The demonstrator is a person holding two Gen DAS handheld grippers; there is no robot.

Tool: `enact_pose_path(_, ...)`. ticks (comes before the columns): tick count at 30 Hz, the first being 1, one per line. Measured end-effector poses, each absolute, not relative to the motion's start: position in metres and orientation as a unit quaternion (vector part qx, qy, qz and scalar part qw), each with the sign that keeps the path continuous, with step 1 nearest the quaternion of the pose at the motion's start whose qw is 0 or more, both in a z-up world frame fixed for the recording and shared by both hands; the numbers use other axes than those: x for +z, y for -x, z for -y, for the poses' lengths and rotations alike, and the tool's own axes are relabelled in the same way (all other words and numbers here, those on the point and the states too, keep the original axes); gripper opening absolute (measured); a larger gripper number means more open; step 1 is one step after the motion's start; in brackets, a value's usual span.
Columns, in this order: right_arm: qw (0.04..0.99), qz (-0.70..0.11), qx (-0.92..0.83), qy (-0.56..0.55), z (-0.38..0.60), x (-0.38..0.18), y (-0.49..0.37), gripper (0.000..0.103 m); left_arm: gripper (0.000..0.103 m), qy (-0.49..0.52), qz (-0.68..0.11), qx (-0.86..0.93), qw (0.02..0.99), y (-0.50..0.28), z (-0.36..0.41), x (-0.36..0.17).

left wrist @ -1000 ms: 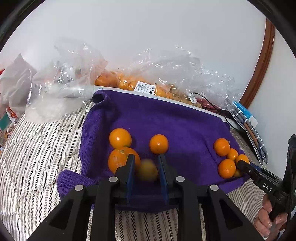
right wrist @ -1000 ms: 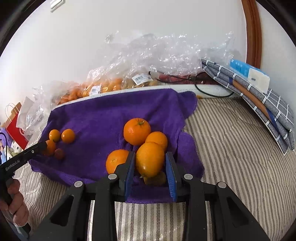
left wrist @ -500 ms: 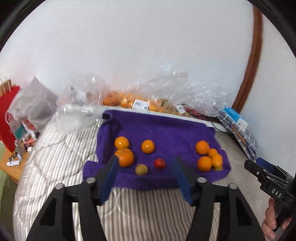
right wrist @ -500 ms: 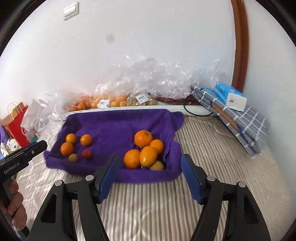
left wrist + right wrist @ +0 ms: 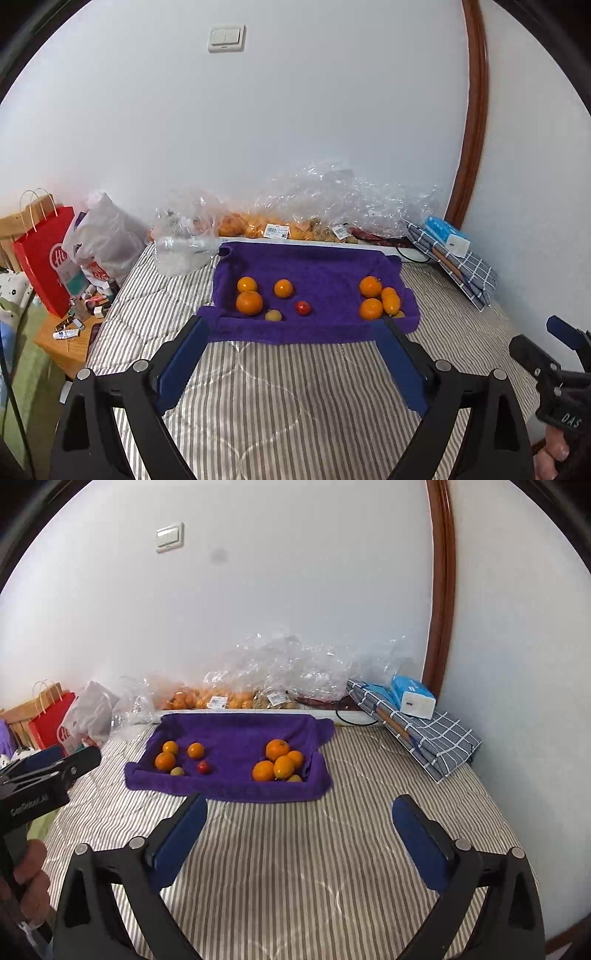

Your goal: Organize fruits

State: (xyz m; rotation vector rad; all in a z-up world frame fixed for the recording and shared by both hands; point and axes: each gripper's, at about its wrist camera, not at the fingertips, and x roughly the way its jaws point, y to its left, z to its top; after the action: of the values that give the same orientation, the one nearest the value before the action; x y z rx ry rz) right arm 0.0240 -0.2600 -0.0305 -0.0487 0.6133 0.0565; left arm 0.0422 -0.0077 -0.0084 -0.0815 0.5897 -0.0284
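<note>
1. Left claw (image 5: 291, 326): stands wide with nothing between its blue pads; its jaws have just been opening. It hangs over the striped bed cover (image 5: 295, 398), short of the near edge of the purple towel (image 5: 317, 266).
2. Right claw (image 5: 299, 805): also spread wide and empty, jaws likewise just opened, above the bed cover and apart from the towel.
3. Fruit, left group: three oranges (image 5: 249, 302), one small yellow-green fruit (image 5: 273, 315) and one small red fruit (image 5: 302, 307) lie on the left part of the towel, loosely spaced.
4. Fruit, right group: a tight cluster of oranges (image 5: 277, 762) with a small yellowish fruit at its near edge sits on the right part of the towel, pieces touching one another.
5. Behind the towel, against the wall: clear plastic bags (image 5: 332, 199) holding more orange fruit.
6. Right of the towel: a folded checked cloth (image 5: 436, 738) with a blue-and-white box (image 5: 412, 698) resting on it.
7. A hand (image 5: 29, 878) grips the left tool's handle at the edge of the right wrist view.
</note>
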Motion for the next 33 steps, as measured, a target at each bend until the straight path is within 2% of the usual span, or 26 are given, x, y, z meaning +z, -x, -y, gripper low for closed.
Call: enact_pose_path(33,0.949,-0.316,0.017,-0.006,0.272,-0.032,-0.007,0.1,0.092,0.026,-0.291,-0.012,0.956,-0.019,0.018,-0.001)
